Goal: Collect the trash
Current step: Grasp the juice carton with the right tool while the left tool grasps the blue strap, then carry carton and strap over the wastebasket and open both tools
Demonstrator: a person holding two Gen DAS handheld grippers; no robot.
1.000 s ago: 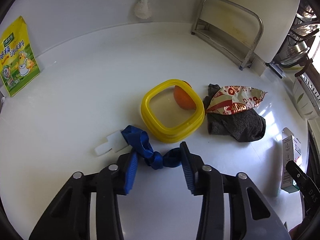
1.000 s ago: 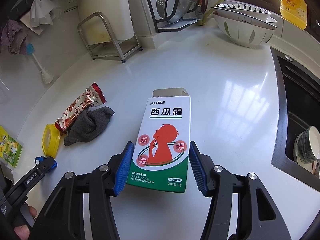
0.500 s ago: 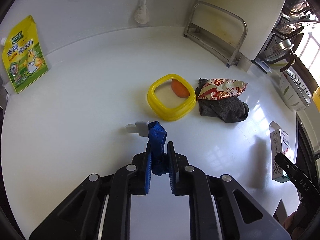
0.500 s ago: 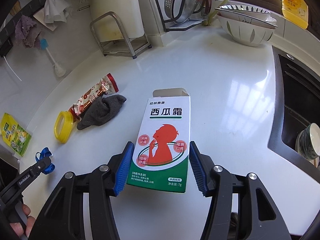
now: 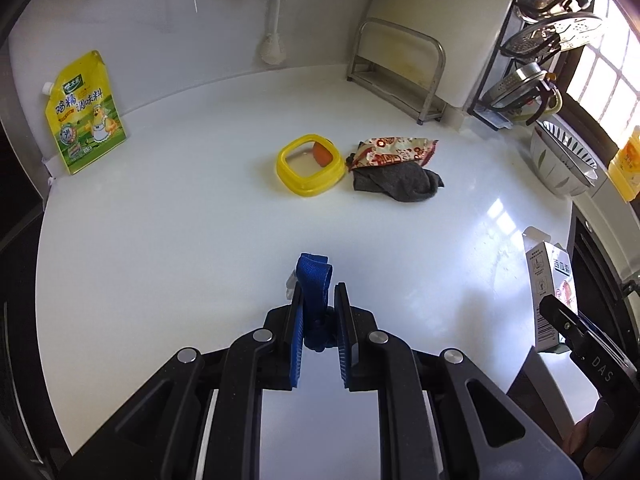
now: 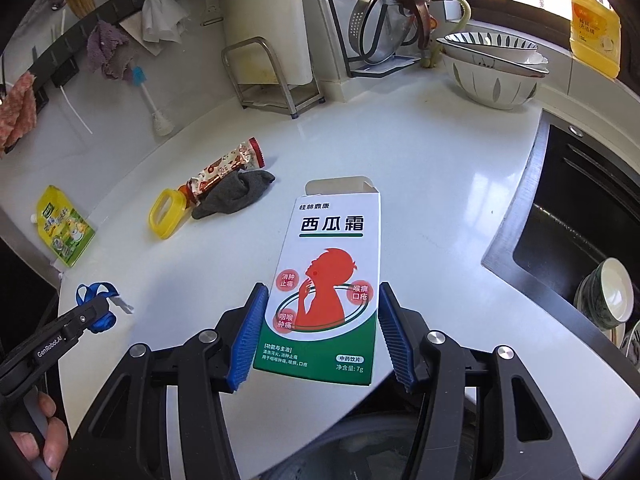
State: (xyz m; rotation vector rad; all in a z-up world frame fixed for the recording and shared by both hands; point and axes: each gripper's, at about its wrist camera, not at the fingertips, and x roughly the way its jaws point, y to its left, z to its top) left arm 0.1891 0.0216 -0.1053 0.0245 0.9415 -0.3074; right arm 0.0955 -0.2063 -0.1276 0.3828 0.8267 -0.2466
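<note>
Both claws are loaded and clear of the table [image 5: 168,264]. The left claw [image 5: 318,312] is clamped on the blue strap [image 5: 314,280], whose loop sticks out toward 12 o'clock. The right claw [image 6: 320,328] grips the medicine box [image 6: 332,280] by its long sides, open flap at 12 o'clock. Carry both steadily to the bin, which is not in view, and keep the squeeze even so the thin box does not buckle or slip. The snack wrapper [image 5: 394,152], on the grey sock [image 5: 400,180] at about 1 o'clock in the left view, looks like the next trash
</note>
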